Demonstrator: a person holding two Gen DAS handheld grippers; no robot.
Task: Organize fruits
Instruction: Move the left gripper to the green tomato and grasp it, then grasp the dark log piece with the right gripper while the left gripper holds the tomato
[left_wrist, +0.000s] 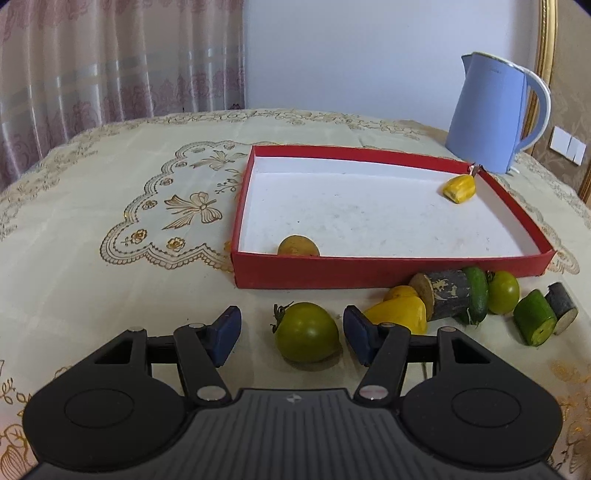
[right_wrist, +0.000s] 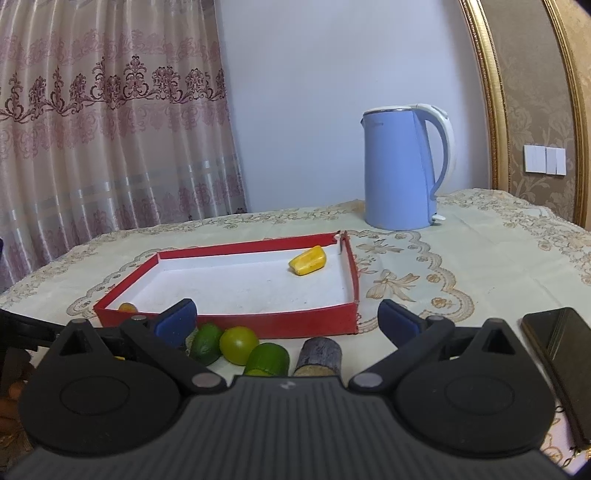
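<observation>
In the left wrist view a green tomato (left_wrist: 306, 332) lies on the tablecloth between the blue pads of my left gripper (left_wrist: 291, 330). The gripper is open, with a clear gap on the tomato's left side. The red tray (left_wrist: 391, 271) holds a yellow piece (left_wrist: 460, 188) at its far right corner and a brownish round piece (left_wrist: 298, 246) by its front wall. In front of the tray lie yellow pieces (left_wrist: 400, 310), a dark log piece (left_wrist: 445, 293), a second green tomato (left_wrist: 502, 291) and a green cut piece (left_wrist: 535, 321). My right gripper (right_wrist: 288, 319) stands open and holds nothing, above the green tomato (right_wrist: 238, 345) and a dark piece (right_wrist: 319, 356).
A blue kettle (right_wrist: 399, 166) stands behind the tray at the back right. A dark phone (right_wrist: 557, 350) lies on the cloth right of my right gripper. Curtains hang behind the table at the left, and a gold frame rises at the right.
</observation>
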